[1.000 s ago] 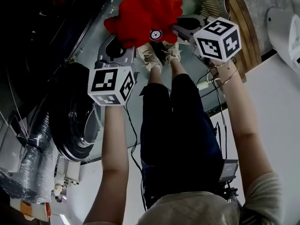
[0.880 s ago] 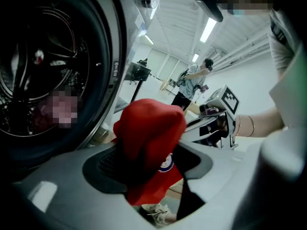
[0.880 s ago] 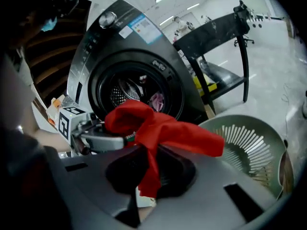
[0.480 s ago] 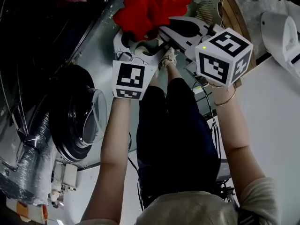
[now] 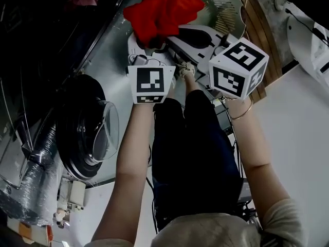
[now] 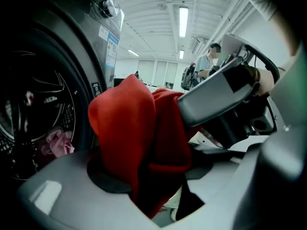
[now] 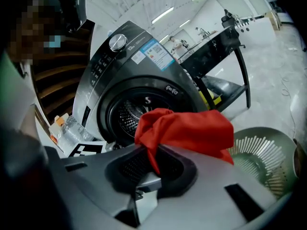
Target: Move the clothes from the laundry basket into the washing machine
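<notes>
A red cloth [image 5: 162, 12] hangs bunched above the pale green laundry basket [image 5: 222, 4], in front of the grey washing machine [image 5: 105, 50]. My right gripper [image 5: 176, 35] is shut on it; in the right gripper view a fold of the red cloth [image 7: 187, 128] is pinched between the pads of the right gripper [image 7: 153, 164]. My left gripper [image 5: 153, 39] sits close beside it. Its jaws are closing around the hanging red cloth [image 6: 139, 138] and have not pressed on it. The machine's round door [image 5: 96, 133] stands open. A pink garment [image 6: 55, 143] lies in the drum.
The person's legs and shoes [image 5: 185, 68] are below the grippers. A wooden pallet [image 5: 263, 30] and a white appliance [image 5: 313, 30] stand to the right. Plastic-wrapped goods [image 5: 31, 184] lie left of the machine. A black table [image 7: 225, 47] stands behind the basket [image 7: 264, 157].
The red cloth has risen and bunched up, held by the right gripper. The left gripper shifted right toward the right one and its jaws came apart.
</notes>
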`<control>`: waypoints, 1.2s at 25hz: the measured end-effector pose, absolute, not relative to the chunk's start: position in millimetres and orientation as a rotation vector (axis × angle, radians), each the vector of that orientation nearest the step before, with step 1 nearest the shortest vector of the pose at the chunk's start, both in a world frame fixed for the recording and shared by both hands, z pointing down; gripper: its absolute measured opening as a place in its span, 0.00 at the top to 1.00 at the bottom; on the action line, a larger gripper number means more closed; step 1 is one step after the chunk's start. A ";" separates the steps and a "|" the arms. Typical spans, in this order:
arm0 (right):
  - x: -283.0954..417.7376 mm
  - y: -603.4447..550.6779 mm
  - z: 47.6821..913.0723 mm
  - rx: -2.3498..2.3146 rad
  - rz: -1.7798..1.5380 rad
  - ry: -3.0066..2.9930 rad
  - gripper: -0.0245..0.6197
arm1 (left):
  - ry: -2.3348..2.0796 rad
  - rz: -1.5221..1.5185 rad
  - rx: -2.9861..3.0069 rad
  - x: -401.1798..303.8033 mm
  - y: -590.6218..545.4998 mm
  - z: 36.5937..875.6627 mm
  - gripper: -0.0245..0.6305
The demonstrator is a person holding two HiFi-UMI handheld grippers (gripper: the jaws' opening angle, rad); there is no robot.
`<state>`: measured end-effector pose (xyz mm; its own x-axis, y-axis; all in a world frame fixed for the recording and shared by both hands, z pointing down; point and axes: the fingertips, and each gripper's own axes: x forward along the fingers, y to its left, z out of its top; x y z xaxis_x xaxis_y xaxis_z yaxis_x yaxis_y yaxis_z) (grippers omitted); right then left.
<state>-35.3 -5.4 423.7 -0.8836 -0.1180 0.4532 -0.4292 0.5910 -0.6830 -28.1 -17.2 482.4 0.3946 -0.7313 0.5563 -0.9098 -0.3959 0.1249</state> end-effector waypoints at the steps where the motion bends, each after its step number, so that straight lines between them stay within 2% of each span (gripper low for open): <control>1: -36.9 -3.2 425.4 0.438 1.208 -2.465 0.90 | -1.416 0.615 2.246 -32.6 -14.8 483.9 0.53; 6: -48.2 8.3 430.5 0.414 1.260 -2.482 0.90 | -1.440 0.720 2.239 -56.4 -5.6 490.2 0.53; 9: -48.3 8.4 437.3 0.431 1.292 -2.475 0.86 | -1.479 0.724 2.176 -79.9 -4.1 499.7 0.53; 20: -31.5 8.4 503.1 0.512 1.364 -2.333 0.84 | -1.858 0.631 1.756 -232.5 -36.6 532.1 0.54; 30: -37.5 5.4 535.2 0.513 1.399 -2.307 0.84 | -2.267 0.522 1.540 -336.1 -100.1 508.2 0.56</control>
